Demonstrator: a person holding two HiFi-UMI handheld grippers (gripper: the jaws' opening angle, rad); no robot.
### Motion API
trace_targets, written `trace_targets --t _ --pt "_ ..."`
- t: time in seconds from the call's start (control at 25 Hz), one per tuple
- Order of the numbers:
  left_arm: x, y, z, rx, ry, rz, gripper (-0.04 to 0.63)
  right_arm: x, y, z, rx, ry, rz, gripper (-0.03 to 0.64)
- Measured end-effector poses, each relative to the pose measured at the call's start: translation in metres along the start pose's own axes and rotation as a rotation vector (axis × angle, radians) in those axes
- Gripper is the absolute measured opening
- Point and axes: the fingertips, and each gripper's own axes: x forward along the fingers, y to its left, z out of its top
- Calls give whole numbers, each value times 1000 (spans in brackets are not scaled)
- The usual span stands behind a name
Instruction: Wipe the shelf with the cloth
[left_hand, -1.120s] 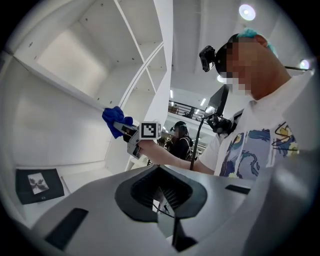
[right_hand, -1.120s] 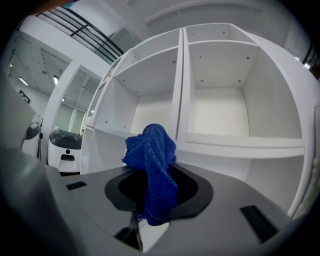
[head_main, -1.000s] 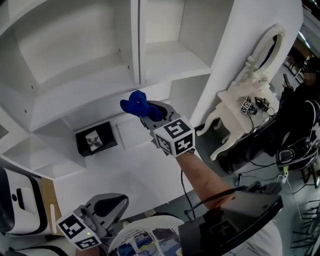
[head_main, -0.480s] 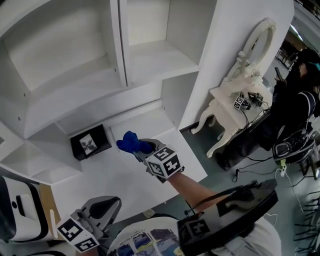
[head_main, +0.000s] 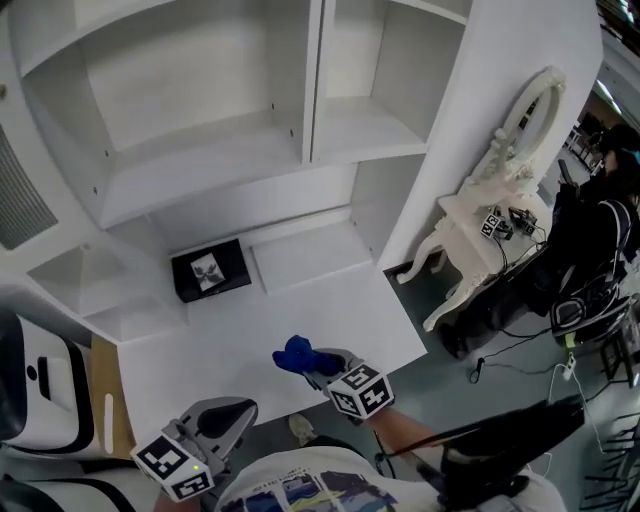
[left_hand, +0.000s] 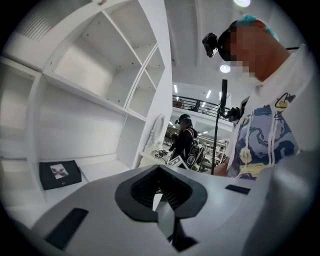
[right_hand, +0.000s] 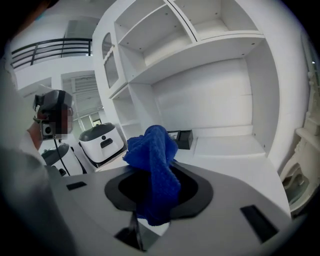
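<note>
R gripper (head_main: 322, 366) w/ blue cloth (head_main: 298, 354) has pulled back from the shelf unit (head_main: 230, 160) to the ledge's front edge.

1 s ago the cloth was up by the low compartment, just beside the black box (head_main: 210, 272). 0.5 s ago it was lower, over the white ledge (head_main: 200, 355). Now it's near the ledge's front edge, well apart from the box and close to the person. R jaws are clamped on the cloth, which bunches up above them and touches no surface in the right gripper view. L gripper (head_main: 228, 408) sits low by the torso, jaws together, nothing betw them. Reads as a stroke ended or a retreat, so no wiping at this moment. Cloth prob needs to go back in for another pass.
</note>
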Motion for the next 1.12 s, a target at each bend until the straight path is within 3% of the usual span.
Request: trace_targets --t 0.2,0.52,0.72,1.12 --pt "-52 -23 -37 13 17 32 12 -28 53 -37 -9 3 -33 130" --pt "-156 -59 -112 -63 26 62 12 -56 161 -90 -6 4 -38 130" --pt "-192 -72 -142 -75 28 76 12 -67 211 -117 -1 3 -26 130" --pt "-216 -89 -152 -51 -12 114 12 -77 256 -105 -97 -37 26 130"
